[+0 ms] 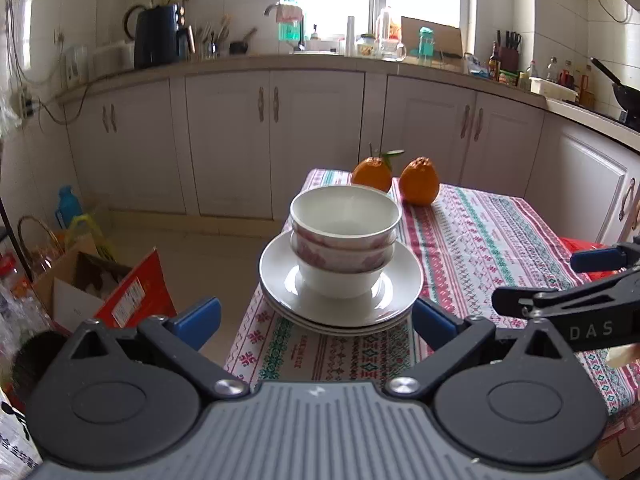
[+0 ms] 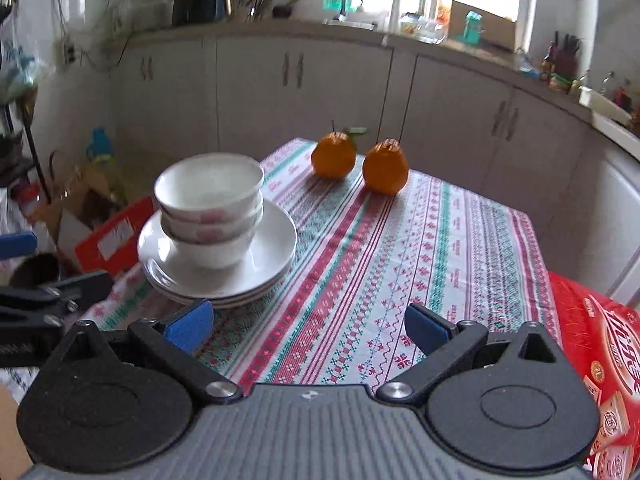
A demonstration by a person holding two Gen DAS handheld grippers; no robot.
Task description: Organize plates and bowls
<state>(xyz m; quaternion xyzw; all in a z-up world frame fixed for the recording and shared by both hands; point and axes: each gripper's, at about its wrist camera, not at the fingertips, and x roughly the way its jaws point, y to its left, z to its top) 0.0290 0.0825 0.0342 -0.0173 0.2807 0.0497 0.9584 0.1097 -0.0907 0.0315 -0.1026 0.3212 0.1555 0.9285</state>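
Two grippers, both with blue-padded fingers spread wide and holding nothing. Left gripper (image 1: 316, 320) hangs low at the near edge of the table, its fingers straddling the near rim of the plate stack (image 1: 341, 302) without touching it; one pad (image 1: 199, 322) sits off the table edge over the floor, the other over the cloth. Right gripper (image 2: 308, 328) hovers above bare tablecloth (image 2: 400, 264), its left pad (image 2: 188, 326) just beside the plates' near rim, contact not certain. Stack of white plates sits at the table's left edge, at least three deep. Nested bowls (image 1: 345, 236) stand upright in the middle of the top plate: three of them, the upper two with pink pattern, the bottom one plain white. Two oranges (image 1: 396, 178) lie at the far end of the table, near each other, well apart from the dishes; one carries a green leaf. Red printed box (image 2: 600, 380) sits at the right gripper's right. Open cardboard box (image 1: 80, 280) stands on the floor left of the table.
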